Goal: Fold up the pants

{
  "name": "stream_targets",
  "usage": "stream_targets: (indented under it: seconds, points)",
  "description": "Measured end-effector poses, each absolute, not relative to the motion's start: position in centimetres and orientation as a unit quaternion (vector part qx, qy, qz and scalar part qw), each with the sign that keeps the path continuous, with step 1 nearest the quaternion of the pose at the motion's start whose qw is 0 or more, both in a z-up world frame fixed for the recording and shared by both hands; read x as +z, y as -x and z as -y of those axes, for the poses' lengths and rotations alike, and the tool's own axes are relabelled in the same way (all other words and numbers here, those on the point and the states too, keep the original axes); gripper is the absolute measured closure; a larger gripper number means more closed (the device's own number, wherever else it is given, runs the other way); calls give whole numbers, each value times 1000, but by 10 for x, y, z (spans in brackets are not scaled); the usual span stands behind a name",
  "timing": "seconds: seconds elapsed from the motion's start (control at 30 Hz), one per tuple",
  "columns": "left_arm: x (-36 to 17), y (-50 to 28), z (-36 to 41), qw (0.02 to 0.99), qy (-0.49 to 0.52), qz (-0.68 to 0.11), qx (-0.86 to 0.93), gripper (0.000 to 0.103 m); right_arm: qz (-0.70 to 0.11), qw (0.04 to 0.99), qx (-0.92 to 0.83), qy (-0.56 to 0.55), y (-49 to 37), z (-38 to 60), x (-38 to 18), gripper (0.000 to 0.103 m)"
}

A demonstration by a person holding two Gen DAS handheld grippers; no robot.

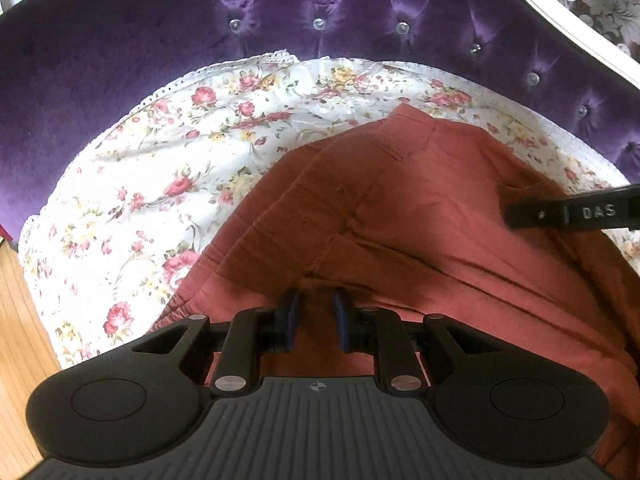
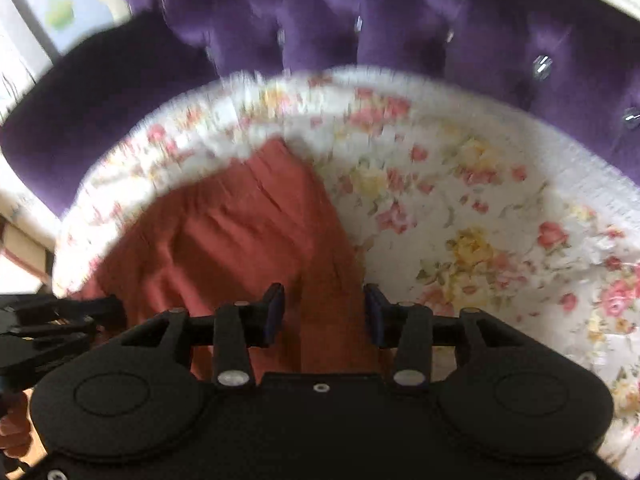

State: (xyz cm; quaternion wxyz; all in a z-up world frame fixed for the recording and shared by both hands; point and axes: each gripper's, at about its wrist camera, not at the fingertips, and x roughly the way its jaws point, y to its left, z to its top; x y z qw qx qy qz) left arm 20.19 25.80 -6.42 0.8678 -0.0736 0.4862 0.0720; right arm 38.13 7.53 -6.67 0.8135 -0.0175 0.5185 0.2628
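Pants (image 1: 420,208), rust-red and bunched, lie on our floral bedspread (image 1: 160,168) before a purple headboard (image 1: 120,48). Our left gripper (image 1: 316,312) is parted narrowly over the fabric; our right gripper (image 2: 324,312) gapes wide, holding nothing.

Motion-blurred right-wrist view; pants (image 1: 420,216) cut off at lower right edge.

Open floral bedspread (image 1: 152,184) left of the rust-red pants (image 1: 420,208); walled in behind by the tufted purple headboard (image 1: 280,12); right gripper (image 1: 516,216) crossing overhead.
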Motion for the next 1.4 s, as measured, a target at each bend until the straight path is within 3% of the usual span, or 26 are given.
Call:
stream_targets:
  seconds: [0.03, 0.07, 0.13, 0.3, 0.4, 0.63, 0.8, 0.83, 0.87, 1.13, 1.4]
  points:
    - [-64, -202, -260, 868, 81, -484, 71, 84, -512, 820, 257, 30, -380, -78, -66, 77]
    - [-65, -201, -264, 868, 91, -483, 69, 84, -502, 826, 253, 38, -377, -79, -62, 88]
    - [-63, -198, -273, 868, 114, -479, 65, 84, -482, 837, 257, 20, -368, -74, -44, 88]
    - [-42, -172, -305, 875, 135, -446, 129, 84, -384, 864, 325, 9, -293, -77, 34, 88]
    - [-30, -145, -331, 876, 158, -424, 165, 84, -364, 857, 364, 13, -241, -94, 45, 88]
    - [-3, -97, -338, 885, 105, -397, 219, 84, -399, 826, 382, 109, -165, -162, -39, 87]
    - [-5, -101, -293, 897, 63, -412, 149, 84, -410, 821, 379, 118, -159, -169, -73, 75]
    - [-7, -105, -281, 898, 52, -416, 134, 84, -411, 820, 385, 105, -161, -165, -69, 67]
    - [-9, -106, -270, 899, 43, -418, 120, 84, -414, 816, 395, 83, -160, -159, -60, 62]
    - [-46, -105, -197, 887, 16, -460, 41, 84, -384, 840, 384, -14, -109, -61, -9, 61]
    - [-68, -104, -177, 883, -12, -465, 59, 85, -387, 909, 104, -116, -51, 133, -14, 60]
